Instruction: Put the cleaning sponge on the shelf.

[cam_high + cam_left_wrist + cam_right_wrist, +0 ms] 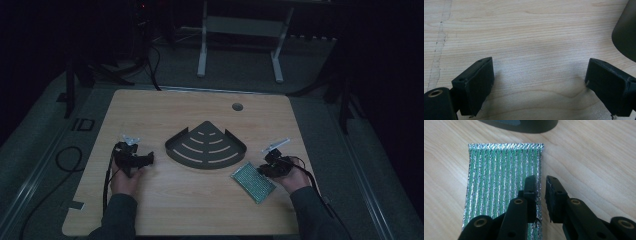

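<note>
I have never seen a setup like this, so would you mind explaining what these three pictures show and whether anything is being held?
A person sits at a wooden table and holds a hand-operated two-jaw gripper in each hand. The high view looks down from above: the left gripper is at the left, the right gripper at the right. The other two pictures come from small cameras riding on the grippers, looking along their black jaws.

On the table lie a dark fan-shaped corner shelf with slots and a shiny silver-and-green scouring pad.

The left gripper's jaws stand wide apart over bare wood. The right gripper hangs over the pad's edge with a narrow gap between its jaws and nothing between them, so neither holds anything.
</note>
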Motion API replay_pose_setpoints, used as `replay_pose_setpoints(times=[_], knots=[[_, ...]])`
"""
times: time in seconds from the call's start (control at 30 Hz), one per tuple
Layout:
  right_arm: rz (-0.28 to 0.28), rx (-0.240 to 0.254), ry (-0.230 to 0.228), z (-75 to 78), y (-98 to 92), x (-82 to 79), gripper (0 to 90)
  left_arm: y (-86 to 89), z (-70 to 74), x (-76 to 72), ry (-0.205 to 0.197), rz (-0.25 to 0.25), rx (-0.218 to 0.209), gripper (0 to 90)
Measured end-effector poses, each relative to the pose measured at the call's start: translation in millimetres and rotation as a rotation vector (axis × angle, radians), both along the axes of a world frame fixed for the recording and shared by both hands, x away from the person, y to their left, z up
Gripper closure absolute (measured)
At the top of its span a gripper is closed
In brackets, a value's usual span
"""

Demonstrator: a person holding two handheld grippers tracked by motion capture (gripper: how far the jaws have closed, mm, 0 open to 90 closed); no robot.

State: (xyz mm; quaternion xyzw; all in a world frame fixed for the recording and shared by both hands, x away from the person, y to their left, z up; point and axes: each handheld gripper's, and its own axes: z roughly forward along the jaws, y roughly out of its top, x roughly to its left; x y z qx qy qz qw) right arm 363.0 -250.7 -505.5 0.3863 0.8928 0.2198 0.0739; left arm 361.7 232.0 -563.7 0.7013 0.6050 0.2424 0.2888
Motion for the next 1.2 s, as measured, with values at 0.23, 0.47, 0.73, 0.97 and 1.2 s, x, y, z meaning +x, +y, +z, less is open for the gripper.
replay_pose_setpoints(times=[0.23,0.47,0.73,0.97,1.2], knots=[[0.022,-0.021,0.091,1.7,-1.2,9.7,78.5,0.0,0.0,0.0,0.000,0.000,0.000,9.0],[0.035,-0.026,0.135,2.3,-0.4,15.5,76.7,0.0,0.0,0.0,0.000,0.000,0.000,9.0],[0.064,-0.063,0.185,4.1,3.4,22.6,76.8,0.0,0.0,0.0,0.000,0.000,0.000,9.0],[0.094,-0.079,0.226,3.2,6.8,26.1,76.8,0.0,0.0,0.0,0.000,0.000,0.000,9.0],[0.100,-0.082,0.258,-1.4,6.8,31.5,77.3,0.0,0.0,0.0,0.000,0.000,0.000,9.0]])
